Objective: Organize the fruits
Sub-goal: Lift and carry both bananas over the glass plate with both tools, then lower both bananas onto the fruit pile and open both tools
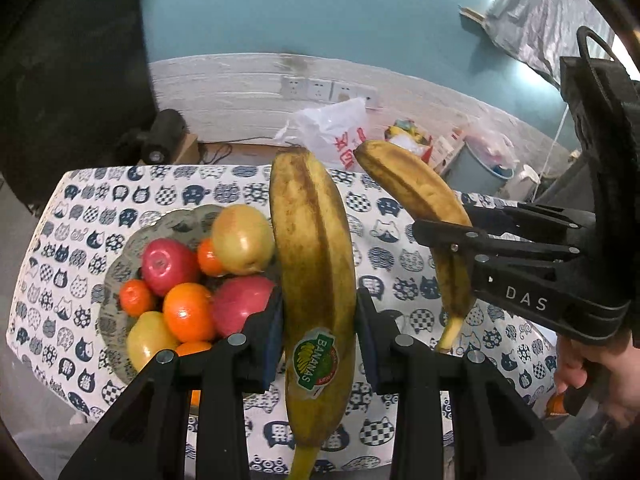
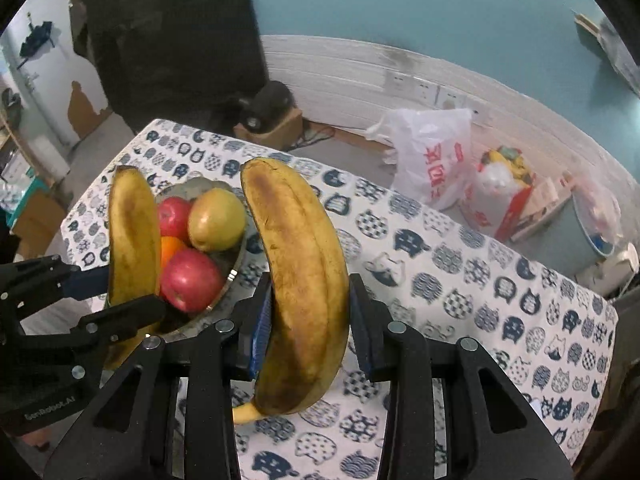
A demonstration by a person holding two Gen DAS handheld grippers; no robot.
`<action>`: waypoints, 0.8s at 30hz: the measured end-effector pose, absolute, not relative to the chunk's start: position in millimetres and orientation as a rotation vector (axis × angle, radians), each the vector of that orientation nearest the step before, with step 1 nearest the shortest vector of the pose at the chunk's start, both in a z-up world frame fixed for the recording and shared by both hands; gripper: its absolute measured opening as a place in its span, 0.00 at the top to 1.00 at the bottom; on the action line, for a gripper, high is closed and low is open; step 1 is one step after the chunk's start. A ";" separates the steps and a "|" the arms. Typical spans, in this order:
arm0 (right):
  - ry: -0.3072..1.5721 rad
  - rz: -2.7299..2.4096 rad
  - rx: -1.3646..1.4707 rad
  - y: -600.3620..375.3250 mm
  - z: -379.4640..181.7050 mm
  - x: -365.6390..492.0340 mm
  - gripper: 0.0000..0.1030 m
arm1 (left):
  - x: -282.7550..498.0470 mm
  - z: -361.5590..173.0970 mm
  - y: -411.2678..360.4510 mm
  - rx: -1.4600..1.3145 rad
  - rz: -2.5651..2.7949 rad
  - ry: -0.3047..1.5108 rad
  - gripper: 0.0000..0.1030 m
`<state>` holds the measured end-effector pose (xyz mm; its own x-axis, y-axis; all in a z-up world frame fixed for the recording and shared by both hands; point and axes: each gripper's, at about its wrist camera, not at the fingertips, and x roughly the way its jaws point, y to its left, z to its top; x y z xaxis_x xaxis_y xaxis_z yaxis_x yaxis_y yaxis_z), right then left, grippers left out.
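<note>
My left gripper (image 1: 318, 320) is shut on a spotted yellow banana (image 1: 312, 240) with a "Bananas" sticker, held upright above the cat-print tablecloth (image 1: 400, 264). To its right, my right gripper (image 1: 448, 236) is shut on a second banana (image 1: 416, 192). In the right wrist view that banana (image 2: 300, 264) stands between the right gripper's (image 2: 308, 312) blue pads, and the left gripper (image 2: 116, 296) holds its banana (image 2: 132, 232) at the left. A grey bowl (image 1: 116, 268) left of both holds red apples (image 1: 168, 266), oranges (image 1: 188, 312) and yellow-green pears (image 1: 242, 238); the same bowl (image 2: 236, 268) sits behind the bananas.
Beyond the table's far edge lie a white plastic bag (image 2: 432, 156), a red carton of rubbish (image 2: 504, 196) and a grey bin (image 2: 580, 232) on the floor. A black device on a cardboard box (image 2: 272, 120) stands by the wall. A hand (image 1: 588, 364) grips the right tool.
</note>
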<state>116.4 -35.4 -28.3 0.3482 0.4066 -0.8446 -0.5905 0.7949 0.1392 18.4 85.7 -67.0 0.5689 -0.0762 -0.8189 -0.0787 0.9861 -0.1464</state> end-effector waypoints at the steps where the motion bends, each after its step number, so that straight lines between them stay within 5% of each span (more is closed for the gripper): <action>1: 1.028 0.659 -0.207 -30.2 -28.2 116.1 0.66 | 16.9 -67.0 90.8 -0.180 0.010 0.964 0.67; 24: 1.086 0.793 -0.278 90.6 -48.4 110.1 0.66 | -2.7 -92.3 185.1 -0.326 0.130 0.973 0.67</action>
<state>110.1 90.6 -48.4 0.2294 0.4372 -0.8696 -0.6948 0.6993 0.1683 -2.7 185.1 -92.3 0.5597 -0.0368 -0.8279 -0.2529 0.9438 -0.2129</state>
